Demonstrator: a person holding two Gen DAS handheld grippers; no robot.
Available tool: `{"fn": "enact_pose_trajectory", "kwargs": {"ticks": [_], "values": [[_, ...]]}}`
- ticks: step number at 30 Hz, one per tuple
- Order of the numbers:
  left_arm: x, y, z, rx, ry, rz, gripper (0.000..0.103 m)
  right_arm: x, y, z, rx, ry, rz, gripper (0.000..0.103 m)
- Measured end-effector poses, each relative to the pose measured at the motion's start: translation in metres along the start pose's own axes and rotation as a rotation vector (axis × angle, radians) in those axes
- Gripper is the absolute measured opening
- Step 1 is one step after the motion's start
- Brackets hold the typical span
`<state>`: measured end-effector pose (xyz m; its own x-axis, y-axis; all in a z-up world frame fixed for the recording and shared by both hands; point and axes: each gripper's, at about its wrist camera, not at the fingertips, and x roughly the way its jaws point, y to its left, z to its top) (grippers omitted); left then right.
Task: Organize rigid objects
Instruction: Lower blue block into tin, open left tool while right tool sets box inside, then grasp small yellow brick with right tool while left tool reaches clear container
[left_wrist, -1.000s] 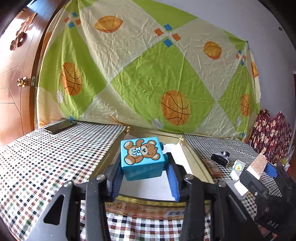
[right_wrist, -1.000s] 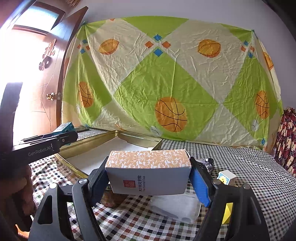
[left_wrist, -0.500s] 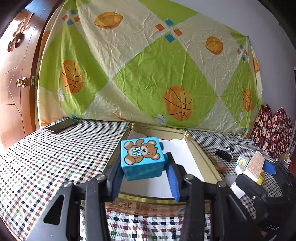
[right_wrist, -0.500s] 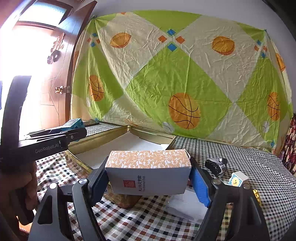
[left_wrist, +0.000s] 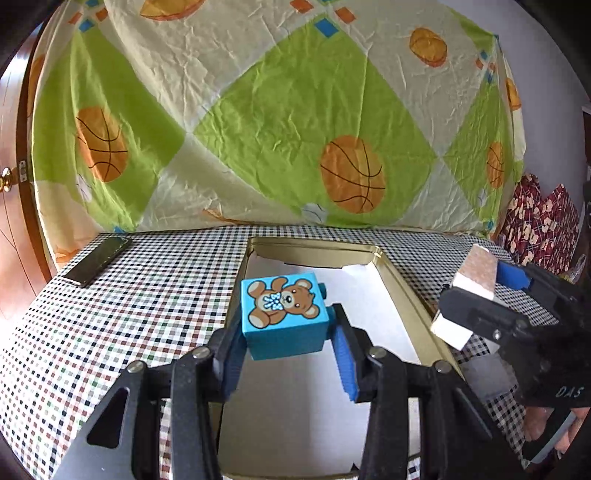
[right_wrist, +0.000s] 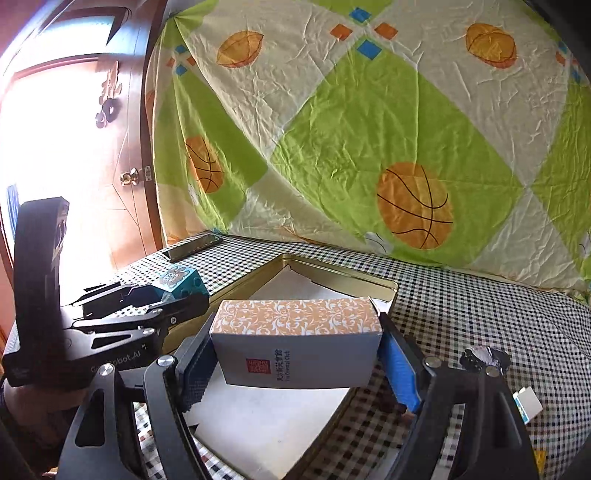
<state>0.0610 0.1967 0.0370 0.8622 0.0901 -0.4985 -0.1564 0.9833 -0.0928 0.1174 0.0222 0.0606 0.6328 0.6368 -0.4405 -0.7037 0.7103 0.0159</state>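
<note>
A blue block with a teddy bear print (left_wrist: 284, 314) sits between the blue pads of my left gripper (left_wrist: 286, 334), which is shut on it and holds it above the near end of the gold tin (left_wrist: 399, 280) with its white lining. My right gripper (right_wrist: 295, 356) is shut on a grey box with an orange patterned top (right_wrist: 295, 343), held over the tin (right_wrist: 332, 267) too. In the left wrist view the box (left_wrist: 476, 273) and right gripper (left_wrist: 480, 306) hang over the tin's right rim. In the right wrist view the left gripper (right_wrist: 173, 295) carries the block (right_wrist: 181, 280) at the left.
A dark phone (left_wrist: 98, 260) lies on the checked tablecloth far left of the tin. Right of the tin sit a small black object (right_wrist: 484, 358) and a little white cube (right_wrist: 528, 400). A basketball-print sheet hangs behind the table; a wooden door stands at the left.
Both grippers have moved forward and up over the tin, each still holding its object. The tin now fills the area under them. The small items at the right have left the left wrist view.
</note>
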Motion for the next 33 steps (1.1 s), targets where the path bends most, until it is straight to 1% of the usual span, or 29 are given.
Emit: {"fn": "enact_pose_trajectory", "kwargs": {"ticks": [2,5,9,12,15,16,19,20,22,24,25,27,29,31,33], "values": [[0.014,0.002,0.008,0.003,0.04,-0.006,0.043,0.019,-0.009,0.008,0.023,0.041,0.016,0.081],[0.032,0.003,0.018,0.025,0.089,0.008,0.043,0.047,-0.022,0.015,0.065,0.102,0.019,0.081],[0.054,0.007,0.027,0.025,0.175,0.0,0.043,0.079,-0.026,0.016,0.059,0.198,0.022,0.081],[0.067,0.009,0.032,0.034,0.226,0.001,0.043,0.094,-0.026,0.017,0.03,0.247,0.019,0.081],[0.077,0.005,0.033,0.078,0.271,0.02,0.043,0.106,-0.026,0.016,0.011,0.288,0.023,0.081],[0.08,0.003,0.032,0.093,0.282,0.028,0.043,0.108,-0.026,0.015,0.005,0.298,0.026,0.081],[0.084,0.005,0.03,0.09,0.302,0.044,0.043,0.115,-0.025,0.011,-0.003,0.329,0.03,0.082],[0.082,0.006,0.03,0.084,0.296,0.053,0.043,0.115,-0.025,0.011,-0.003,0.323,0.029,0.083],[0.079,0.008,0.031,0.076,0.278,0.064,0.044,0.111,-0.024,0.01,-0.018,0.302,0.026,0.094],[0.076,0.01,0.032,0.067,0.267,0.071,0.058,0.107,-0.025,0.01,-0.023,0.285,0.015,0.095],[0.073,0.011,0.032,0.06,0.25,0.077,0.061,0.102,-0.027,0.009,-0.013,0.276,0.016,0.095],[0.058,0.009,0.031,0.046,0.188,0.066,0.069,0.086,-0.031,0.007,0.006,0.247,0.029,0.095],[0.041,0.002,0.028,0.049,0.126,0.056,0.072,0.062,-0.035,-0.001,0.01,0.219,0.049,0.095],[0.022,-0.007,0.02,0.053,0.053,0.06,0.074,0.034,-0.041,-0.014,0.014,0.187,0.048,0.095],[0.003,-0.021,0.01,0.051,-0.015,0.038,0.078,0.006,-0.046,-0.029,0.017,0.154,0.039,0.095]]}}
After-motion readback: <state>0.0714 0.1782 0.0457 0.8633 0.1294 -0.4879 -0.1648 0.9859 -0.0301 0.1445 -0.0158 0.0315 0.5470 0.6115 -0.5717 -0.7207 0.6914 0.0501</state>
